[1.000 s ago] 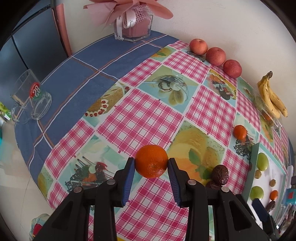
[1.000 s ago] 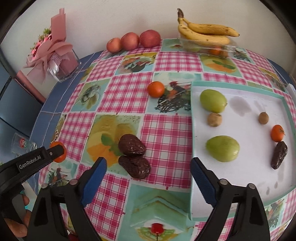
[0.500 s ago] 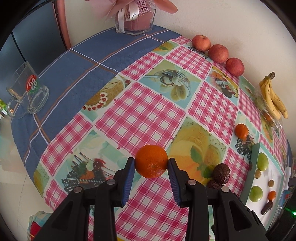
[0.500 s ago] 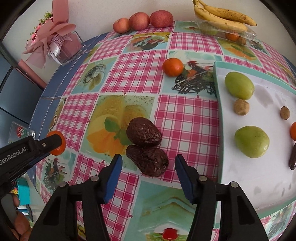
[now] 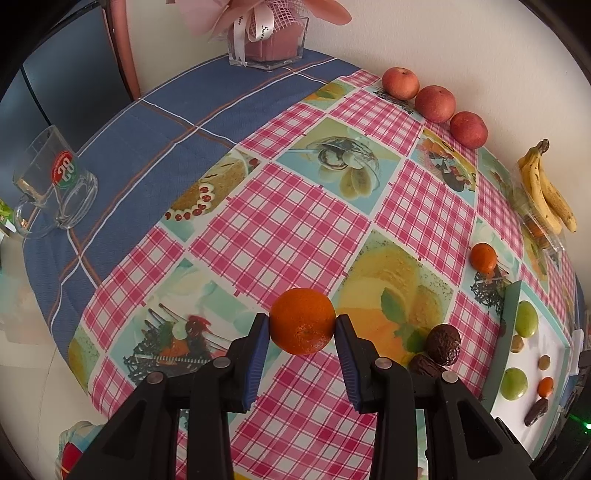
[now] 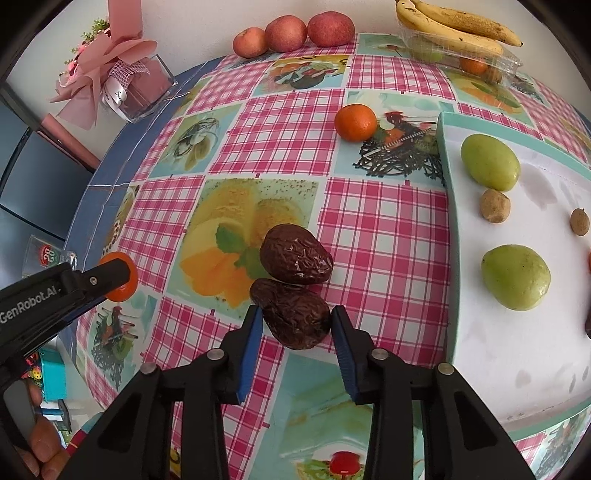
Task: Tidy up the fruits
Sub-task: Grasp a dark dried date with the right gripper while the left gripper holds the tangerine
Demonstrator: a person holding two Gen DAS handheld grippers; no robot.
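My left gripper (image 5: 302,325) is clamped on a mandarin (image 5: 302,320), both blue pads pressed against its sides, the fruit held clear above the checked tablecloth (image 5: 280,229). My right gripper (image 6: 297,325) straddles the nearer of two dark wrinkled dates (image 6: 291,314); its jaws are closed in to the date's sides, though whether they are touching it I cannot tell.

The second date (image 6: 294,254) sits at 12 o'clock from the first, the two touching. In the right wrist view the left gripper reaches in from 9 o'clock with its mandarin (only a sliver of orange shows past the black finger). A loose mandarin (image 6: 355,122) rests on the cloth at 1 o'clock, just beside the rim of the white tray (image 6: 448,192). The tray, at 3 o'clock, holds two green fruits (image 6: 515,282), two small brown ones (image 6: 495,205) and, seen from the left wrist, a small orange fruit (image 5: 545,386) and a dark date (image 5: 536,411). Three red apples (image 6: 288,33) line the wall at 12 o'clock, bananas (image 6: 458,26) atop a clear box at 1 o'clock, a pink gift arrangement (image 6: 118,74) at 10 o'clock, a glass mug (image 5: 51,184) at the left wrist's 9 o'clock.
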